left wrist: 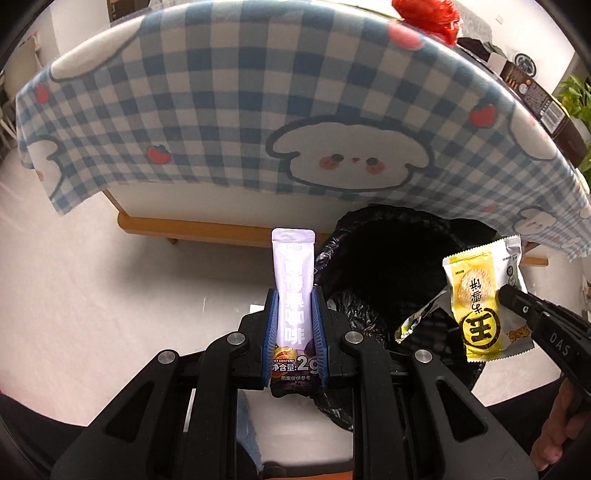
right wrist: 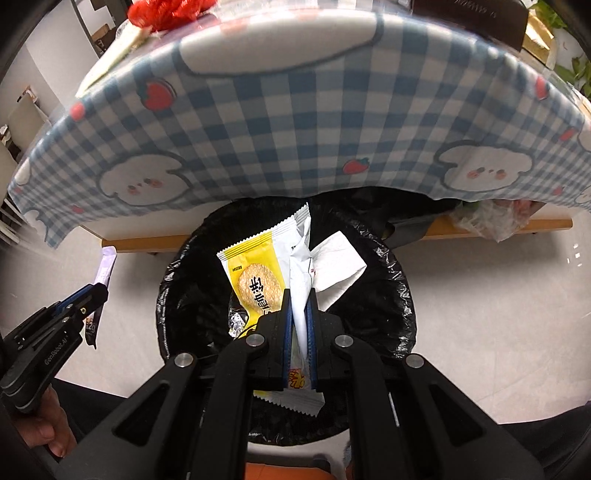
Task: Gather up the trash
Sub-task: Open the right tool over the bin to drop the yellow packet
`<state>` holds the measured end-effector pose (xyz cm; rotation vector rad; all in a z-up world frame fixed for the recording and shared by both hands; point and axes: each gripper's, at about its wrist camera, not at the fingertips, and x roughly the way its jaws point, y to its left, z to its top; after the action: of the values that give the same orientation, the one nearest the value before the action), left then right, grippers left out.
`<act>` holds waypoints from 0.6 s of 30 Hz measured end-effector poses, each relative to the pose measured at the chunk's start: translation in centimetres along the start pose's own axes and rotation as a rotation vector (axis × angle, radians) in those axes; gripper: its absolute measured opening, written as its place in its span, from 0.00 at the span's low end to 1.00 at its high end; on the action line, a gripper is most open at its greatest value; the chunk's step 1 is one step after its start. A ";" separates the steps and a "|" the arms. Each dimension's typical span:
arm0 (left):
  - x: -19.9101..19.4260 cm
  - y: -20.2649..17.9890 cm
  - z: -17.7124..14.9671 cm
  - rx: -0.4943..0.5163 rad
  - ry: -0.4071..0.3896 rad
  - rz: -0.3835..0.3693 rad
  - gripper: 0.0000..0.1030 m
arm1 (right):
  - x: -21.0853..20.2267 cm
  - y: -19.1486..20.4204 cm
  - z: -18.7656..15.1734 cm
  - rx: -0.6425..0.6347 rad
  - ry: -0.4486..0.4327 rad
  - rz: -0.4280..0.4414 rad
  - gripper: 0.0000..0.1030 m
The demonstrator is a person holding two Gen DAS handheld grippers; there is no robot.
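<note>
Left gripper (left wrist: pixel 294 295): jaws closed on a lilac sachet (left wrist: pixel 293 280), blue pads pressed flat against its two long edges; the tool points steeply down at the floor.
Lilac sachet: upright between the pads, top end sticking well past the fingertips, dark lower end with printed lettering poking out below them. It hangs over pale floor just beside the bin's rim, not over the opening (seen from the right wrist it sits left of the bin (right wrist: pixel 105 271)).
Right gripper (right wrist: pixel 298 295): jaws clamped on a yellow cracker wrapper (right wrist: pixel 255 273), pinching its white back fold between the blue pads.
Yellow cracker wrapper: held over the mouth of the bin, crumpled, serrated ends showing above and below the fingers; in the left wrist view it hangs at the bin's right side (left wrist: pixel 480 306).
Bin (right wrist: pixel 391 280): round, lined with a black plastic bag, standing on the floor partly under the table's near edge.
Inside the bin: a white folded paper (right wrist: pixel 338 267) toward the far side and a bit of silvery foil (right wrist: pixel 236 323) near the left wall.
Table (left wrist: pixel 207 226): wooden frame, covered by a blue-and-white checked cloth (left wrist: pixel 221 110) with cartoon faces and strawberries, hanging over the near edge.
Table top: something red and frilly (left wrist: pixel 428 14) at the far edge (too blurred to name).
Hands: a hand (right wrist: pixel 44 432) grips the left tool's handle.
</note>
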<state>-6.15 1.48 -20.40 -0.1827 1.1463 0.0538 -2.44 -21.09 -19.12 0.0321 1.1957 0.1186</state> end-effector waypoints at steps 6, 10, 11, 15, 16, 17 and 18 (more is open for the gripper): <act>1.1 0.4 -0.4 -0.009 0.016 -0.002 0.17 | 1.2 0.6 0.2 -0.011 0.013 -0.007 0.06; 1.4 0.4 -0.5 -0.012 0.020 0.004 0.17 | 1.7 1.1 0.5 -0.023 0.014 -0.003 0.07; 1.4 0.4 -0.5 -0.011 0.021 0.006 0.17 | 1.7 1.4 0.6 -0.031 0.013 -0.002 0.09; 1.7 0.2 -0.4 -0.002 0.021 0.008 0.17 | 1.8 1.7 0.7 -0.047 0.003 -0.015 0.21; 1.7 0.0 -0.4 0.000 0.020 0.006 0.17 | 1.6 1.6 0.8 -0.047 -0.007 -0.017 0.26; 1.7 -0.2 -0.3 0.003 0.018 0.005 0.17 | 1.3 1.5 0.9 -0.048 -0.016 -0.020 0.29; 1.6 -0.5 -0.2 0.007 0.018 0.002 0.17 | 1.0 1.4 0.9 -0.045 -0.026 -0.020 0.37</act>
<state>-5.60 0.91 -21.86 -0.1766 1.1643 0.0501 -1.33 -19.58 -19.59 -0.0182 1.1667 0.1269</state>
